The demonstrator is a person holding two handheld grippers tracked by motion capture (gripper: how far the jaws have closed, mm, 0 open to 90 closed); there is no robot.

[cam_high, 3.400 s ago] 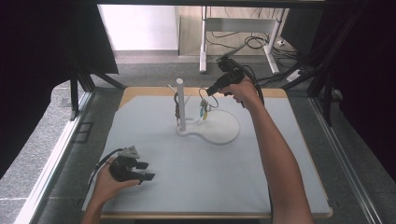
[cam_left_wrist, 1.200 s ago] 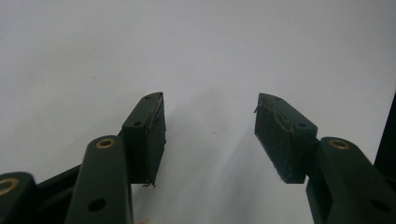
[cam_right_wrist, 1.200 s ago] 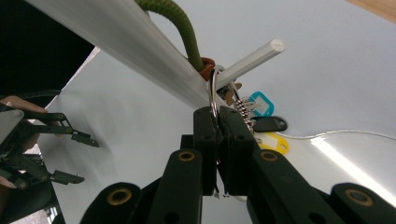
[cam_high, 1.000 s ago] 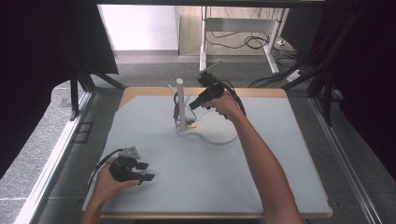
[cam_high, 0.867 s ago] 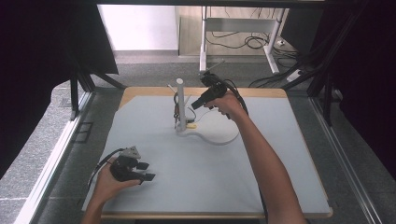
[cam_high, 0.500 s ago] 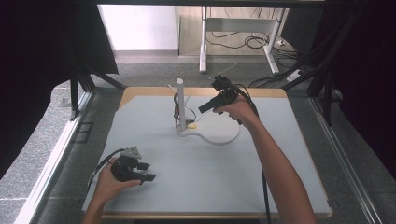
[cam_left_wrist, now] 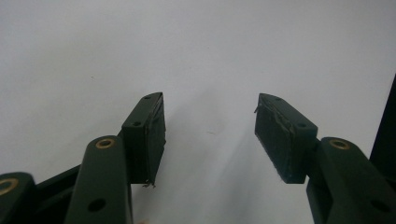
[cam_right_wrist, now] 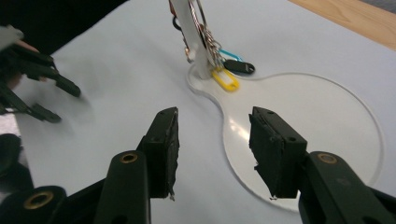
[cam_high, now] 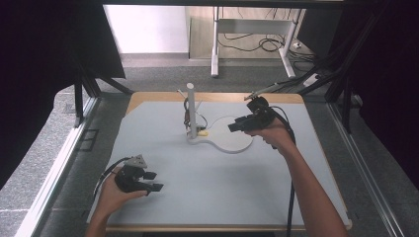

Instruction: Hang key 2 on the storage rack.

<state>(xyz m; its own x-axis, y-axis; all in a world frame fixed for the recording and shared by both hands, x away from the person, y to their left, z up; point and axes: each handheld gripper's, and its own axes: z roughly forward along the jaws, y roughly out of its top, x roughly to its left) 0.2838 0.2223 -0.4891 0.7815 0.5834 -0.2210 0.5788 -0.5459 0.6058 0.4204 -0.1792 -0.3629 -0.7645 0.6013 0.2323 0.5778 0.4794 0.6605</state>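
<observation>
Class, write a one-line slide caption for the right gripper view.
Open right hand-held gripper hovering over the clear base of a stand hung with keys.

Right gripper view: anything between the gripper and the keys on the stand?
No object: between the right gripper and the keys at the stand lie bare mat and the stand's clear base plate.

bright even light on the pale mat, dark surrounds, slight blur.
</observation>
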